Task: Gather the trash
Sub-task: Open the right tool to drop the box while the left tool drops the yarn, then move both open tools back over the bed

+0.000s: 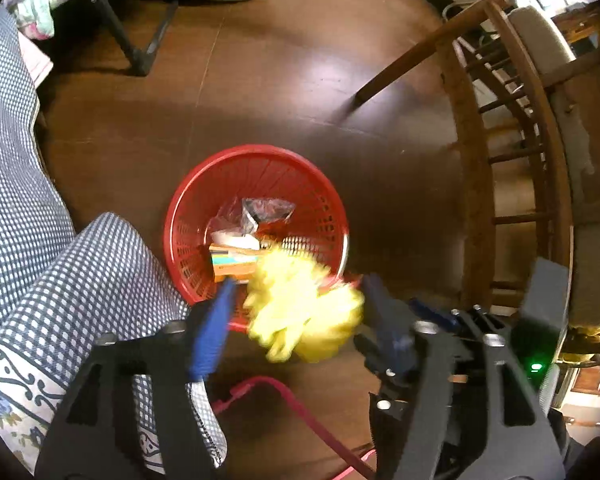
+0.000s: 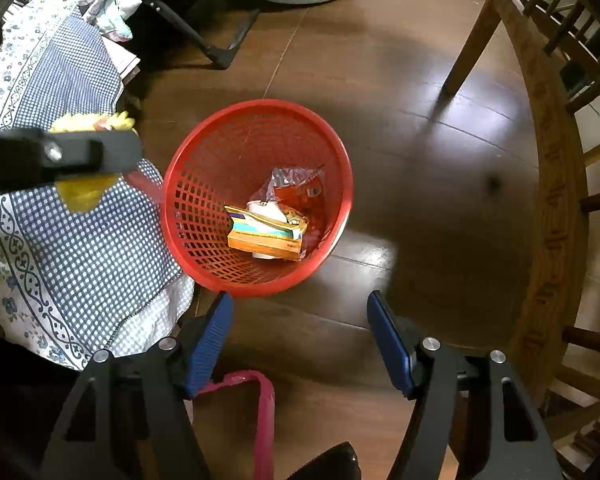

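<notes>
Dark wooden floor holds the red basket [image 2: 256, 196]; left gripper [image 1: 296, 312], jaws spread, drops a yellow wad [image 1: 300, 312] toward it, right gripper [image 2: 300, 340] wide open, empty.

Red mesh basket [image 2: 256, 196] is sitting upright on floor, holding orange box [image 2: 266, 238] and clear wrapper [image 2: 296, 180]; yellow wad [image 1: 300, 304] (blurred) is hanging over its rim.

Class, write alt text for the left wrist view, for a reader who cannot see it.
A blurred yellow glove lies between the spread fingers of the left gripper, just above the near rim of a red basket holding a carton and plastic wrappers on a dark wooden floor.
</notes>
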A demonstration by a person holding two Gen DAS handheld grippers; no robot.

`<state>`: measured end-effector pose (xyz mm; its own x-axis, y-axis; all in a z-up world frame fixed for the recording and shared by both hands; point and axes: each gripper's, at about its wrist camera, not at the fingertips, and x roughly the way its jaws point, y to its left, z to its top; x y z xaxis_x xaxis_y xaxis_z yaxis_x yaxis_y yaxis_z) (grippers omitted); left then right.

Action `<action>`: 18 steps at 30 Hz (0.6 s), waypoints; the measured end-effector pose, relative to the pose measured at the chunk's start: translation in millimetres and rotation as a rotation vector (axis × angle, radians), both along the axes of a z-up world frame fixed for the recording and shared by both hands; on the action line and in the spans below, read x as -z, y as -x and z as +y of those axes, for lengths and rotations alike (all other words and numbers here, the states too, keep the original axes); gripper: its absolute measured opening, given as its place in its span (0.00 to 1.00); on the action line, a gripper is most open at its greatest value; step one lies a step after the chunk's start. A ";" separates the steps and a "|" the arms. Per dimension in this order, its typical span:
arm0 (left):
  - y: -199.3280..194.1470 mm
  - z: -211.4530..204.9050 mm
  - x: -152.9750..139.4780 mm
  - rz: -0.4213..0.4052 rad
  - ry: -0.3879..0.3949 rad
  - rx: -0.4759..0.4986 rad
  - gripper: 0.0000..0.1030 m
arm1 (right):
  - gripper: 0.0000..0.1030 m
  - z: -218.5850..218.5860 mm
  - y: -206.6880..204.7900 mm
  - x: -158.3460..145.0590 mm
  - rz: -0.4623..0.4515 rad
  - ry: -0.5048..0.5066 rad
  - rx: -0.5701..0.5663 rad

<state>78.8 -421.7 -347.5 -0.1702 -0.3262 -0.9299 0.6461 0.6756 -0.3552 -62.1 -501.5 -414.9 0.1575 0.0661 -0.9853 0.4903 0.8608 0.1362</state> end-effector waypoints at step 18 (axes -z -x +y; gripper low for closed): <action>2.5 33.6 -85.6 -0.099 0.199 -0.051 0.82 | 0.66 1.8 -9.4 -26.9 -0.007 0.050 -0.010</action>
<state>76.3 -388.1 -261.9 -0.0598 -0.5108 -0.8576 0.6515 0.6310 -0.4212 -52.7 -499.6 -388.0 0.1638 0.0188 -0.9863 0.4807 0.8716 0.0964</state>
